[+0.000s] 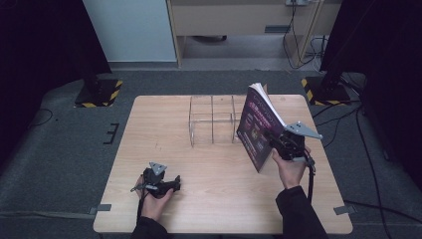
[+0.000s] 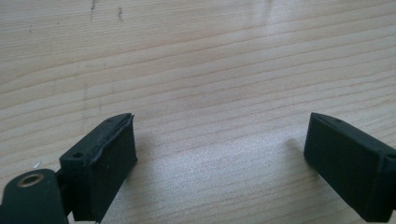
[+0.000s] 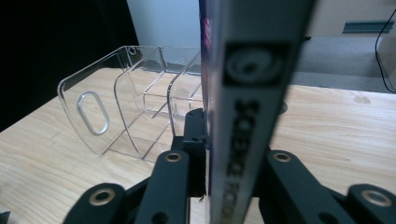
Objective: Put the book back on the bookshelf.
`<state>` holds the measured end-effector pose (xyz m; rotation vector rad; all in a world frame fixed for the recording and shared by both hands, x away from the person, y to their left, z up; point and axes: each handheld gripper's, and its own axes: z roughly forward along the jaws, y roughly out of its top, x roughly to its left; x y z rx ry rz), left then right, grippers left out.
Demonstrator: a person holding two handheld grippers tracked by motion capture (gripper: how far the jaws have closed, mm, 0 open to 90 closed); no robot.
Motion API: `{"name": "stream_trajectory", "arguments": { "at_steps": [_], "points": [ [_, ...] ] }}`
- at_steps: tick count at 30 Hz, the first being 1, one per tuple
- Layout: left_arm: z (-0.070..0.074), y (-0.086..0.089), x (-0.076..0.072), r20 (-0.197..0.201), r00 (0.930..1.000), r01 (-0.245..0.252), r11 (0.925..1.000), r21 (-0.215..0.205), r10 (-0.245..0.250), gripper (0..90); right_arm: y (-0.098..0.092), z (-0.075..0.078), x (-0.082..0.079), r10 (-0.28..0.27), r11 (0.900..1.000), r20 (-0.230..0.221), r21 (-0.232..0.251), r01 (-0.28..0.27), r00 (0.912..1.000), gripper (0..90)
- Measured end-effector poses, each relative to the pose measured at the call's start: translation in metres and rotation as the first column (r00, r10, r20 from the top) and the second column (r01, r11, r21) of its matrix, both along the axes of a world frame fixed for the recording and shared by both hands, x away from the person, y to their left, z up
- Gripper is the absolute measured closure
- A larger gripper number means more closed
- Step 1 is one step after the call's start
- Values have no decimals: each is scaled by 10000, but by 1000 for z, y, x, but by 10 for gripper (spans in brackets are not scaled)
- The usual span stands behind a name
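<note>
A book (image 1: 257, 124) with a dark purple cover stands tilted above the table, held off the wood by my right gripper (image 1: 278, 140), which is shut on its spine edge. In the right gripper view the grey spine (image 3: 252, 116) runs up between the two black jaws. A clear acrylic rack (image 1: 212, 121) with upright dividers stands just left of the book; the same rack (image 3: 126, 107) lies beyond the jaws to the left. My left gripper (image 1: 171, 185) rests on the table near the front left, its jaws wide open over bare wood (image 2: 219, 140) with nothing between them.
The wooden table (image 1: 164, 124) has bare room left of the rack and across the front middle. Black stands with yellow-striped bases (image 1: 98, 92) sit on the floor at both back corners. Cables (image 1: 343, 119) trail on the floor at the right.
</note>
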<state>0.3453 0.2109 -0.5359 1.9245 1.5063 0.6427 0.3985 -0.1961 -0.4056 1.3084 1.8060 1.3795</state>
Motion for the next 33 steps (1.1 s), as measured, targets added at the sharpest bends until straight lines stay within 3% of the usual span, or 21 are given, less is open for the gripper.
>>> {"name": "stream_trajectory", "arguments": {
  "at_steps": [5, 14, 24, 33],
  "points": [
    [0, 0, 0, -2, 10000, 2, 10000, 3, -2, 82, 2, 3, 3, -112, 9999, -237, -79, 110, 9997, 823],
    [0, 0, 0, 5, 10000, -5, 10000, -6, 5, 82, 12, 8, 6, -222, 9994, 214, -256, 228, 9995, 828],
    [0, 0, 0, 8, 10000, -5, 10000, -11, 5, 82, 24, 11, 30, -577, 9976, 616, -356, 600, 9964, 828],
    [0, 0, 0, 10, 10000, -6, 10000, 10, 6, 82, 30, 3, 49, -1031, 9940, 836, -269, 1057, 9912, 828]
  ]
}}
